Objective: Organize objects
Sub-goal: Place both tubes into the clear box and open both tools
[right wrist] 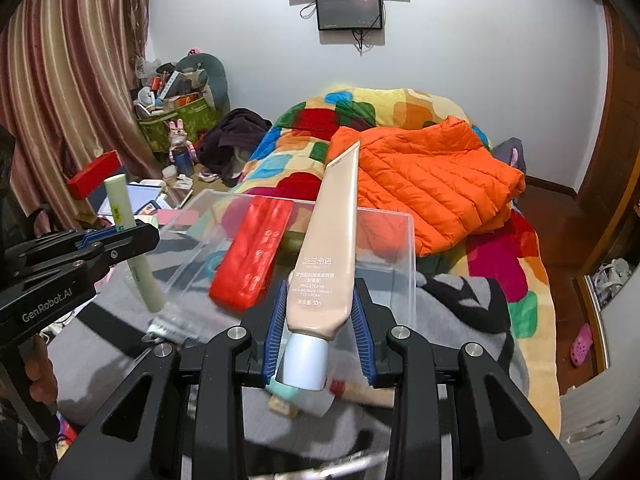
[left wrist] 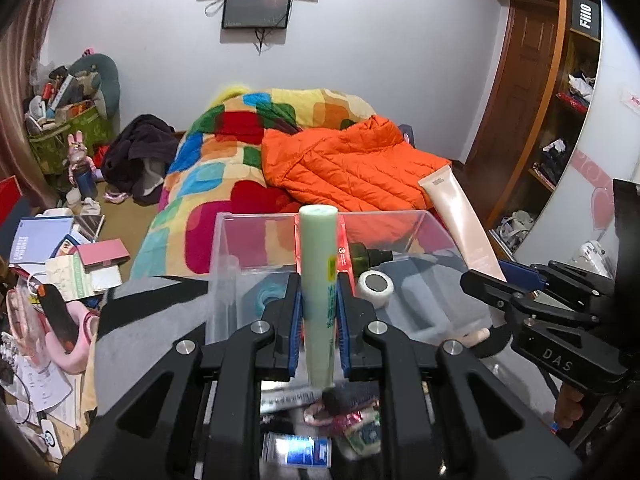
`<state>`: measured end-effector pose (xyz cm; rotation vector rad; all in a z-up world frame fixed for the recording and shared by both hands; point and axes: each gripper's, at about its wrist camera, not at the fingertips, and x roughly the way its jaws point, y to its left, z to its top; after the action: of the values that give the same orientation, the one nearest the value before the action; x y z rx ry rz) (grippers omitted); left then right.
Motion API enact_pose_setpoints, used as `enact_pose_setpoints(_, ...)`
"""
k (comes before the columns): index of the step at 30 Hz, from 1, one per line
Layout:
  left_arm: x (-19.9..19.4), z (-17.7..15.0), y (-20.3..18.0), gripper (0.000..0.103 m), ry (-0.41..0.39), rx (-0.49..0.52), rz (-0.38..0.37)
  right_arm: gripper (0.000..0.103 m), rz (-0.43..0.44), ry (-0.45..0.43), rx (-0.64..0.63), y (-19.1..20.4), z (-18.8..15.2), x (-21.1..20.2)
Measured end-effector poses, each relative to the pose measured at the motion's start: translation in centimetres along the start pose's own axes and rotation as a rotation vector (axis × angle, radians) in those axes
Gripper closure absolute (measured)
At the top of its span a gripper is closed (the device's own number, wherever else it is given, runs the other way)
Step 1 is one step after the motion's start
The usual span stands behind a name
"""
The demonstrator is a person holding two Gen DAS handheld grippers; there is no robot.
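A: Presently, left tongs (left wrist: 319, 300)?
B: Clenched on a green tube (left wrist: 318, 280), upright, just before the clear bin's (left wrist: 240, 240) near wall.

A: Right tongs (right wrist: 320, 330)?
B: Gripping a beige tube (right wrist: 326, 248) near its white cap (right wrist: 304, 364), crimped end tilted up over the bin's near right corner.

A: Bin contents?
B: A red box (right wrist: 252, 258), a tape roll (left wrist: 375, 286), a dark bottle (left wrist: 366, 258). The bin sits on a grey cloth (left wrist: 160, 320) at the bed's (left wrist: 224, 168) foot.

A: On the bed?
B: An orange jacket (right wrist: 436, 188).
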<state>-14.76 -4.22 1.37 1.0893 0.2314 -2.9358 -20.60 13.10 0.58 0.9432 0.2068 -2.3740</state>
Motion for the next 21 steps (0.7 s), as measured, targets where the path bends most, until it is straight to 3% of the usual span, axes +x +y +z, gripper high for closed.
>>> enact_pose_setpoints(12,4.8,0.1,0.6,0.088,0.102,0.000,-0.025,0.074,0.022,0.116,0.013,-1.0,0.3,5.7)
enact_pose_setpoints(21,3.0,0.6,0.7,0.088,0.074,0.001,-0.036,0.073,0.028,0.131,0.004,-1.0,0.2,5.2)
